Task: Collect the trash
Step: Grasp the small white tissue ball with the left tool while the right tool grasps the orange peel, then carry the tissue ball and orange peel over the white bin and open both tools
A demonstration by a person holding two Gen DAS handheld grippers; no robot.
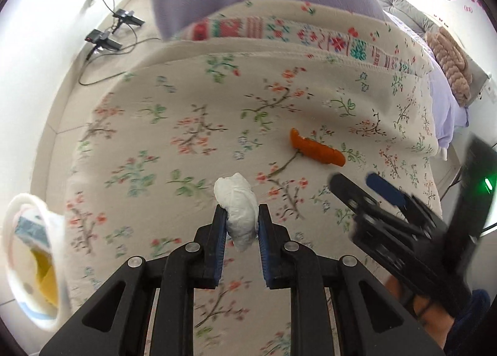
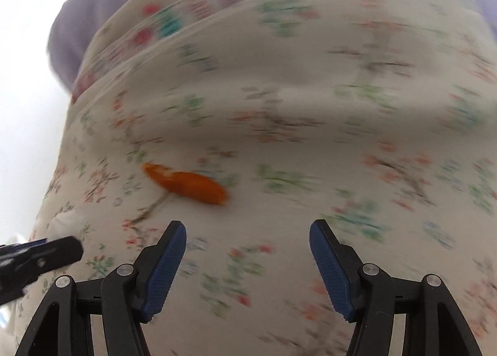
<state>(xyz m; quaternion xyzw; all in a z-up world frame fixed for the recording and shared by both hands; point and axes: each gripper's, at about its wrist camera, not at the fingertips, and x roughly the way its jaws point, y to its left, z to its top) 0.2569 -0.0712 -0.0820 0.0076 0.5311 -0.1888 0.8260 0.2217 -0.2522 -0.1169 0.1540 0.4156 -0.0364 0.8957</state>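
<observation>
The left hand-held gripper point(image 1: 238, 216) pinches a crumpled white tissue wad point(image 1: 237, 203) between its ribbed blue pads point(image 1: 218, 241), the soft, wrinkled lump bulging above and below the narrow gap. Under it lies a bed covered by a cream quilted blanket point(image 1: 192, 101) printed with small red and green floral sprigs and edged by a patterned band. An orange peel point(image 1: 316, 151), curved and ridged, lies on the blanket ahead and to the right, apart from the wad. The right hand-held gripper point(image 2: 248, 239) hovers with its jaws spread wide and nothing between them, the blurred peel point(image 2: 186, 183) ahead of its left pad. At the left edge, a round white bin point(image 1: 18, 266) holds something yellow.
</observation>
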